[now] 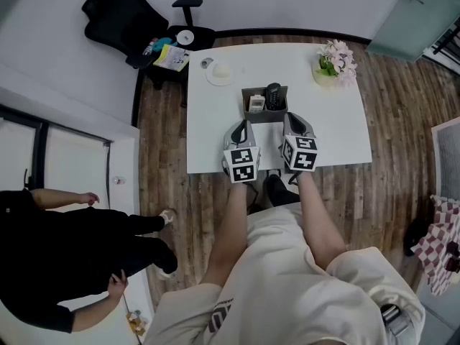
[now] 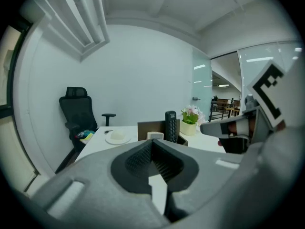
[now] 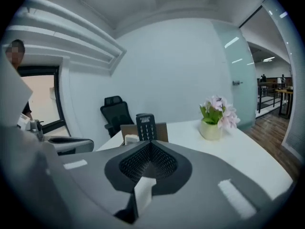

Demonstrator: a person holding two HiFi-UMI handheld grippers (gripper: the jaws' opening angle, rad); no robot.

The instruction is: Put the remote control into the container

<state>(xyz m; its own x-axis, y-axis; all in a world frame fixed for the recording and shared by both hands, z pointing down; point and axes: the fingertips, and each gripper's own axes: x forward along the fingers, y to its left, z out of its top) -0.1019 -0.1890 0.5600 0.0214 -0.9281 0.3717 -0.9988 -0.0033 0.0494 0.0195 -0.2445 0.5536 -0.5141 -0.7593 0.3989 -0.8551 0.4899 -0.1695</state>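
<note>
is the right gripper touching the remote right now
Apart. The right gripper view shows the right gripper shut and empty, while the remote stands in the container beyond its tips.

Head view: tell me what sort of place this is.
Probably an office room: a black swivel chair near a white table, a frosted glass door, and wood-plank flooring.

The left gripper (image 2: 152, 142), fingers (image 2: 138, 159) together and empty, faces the remote control (image 2: 170, 125) standing upright in the container (image 2: 147, 128)
</note>
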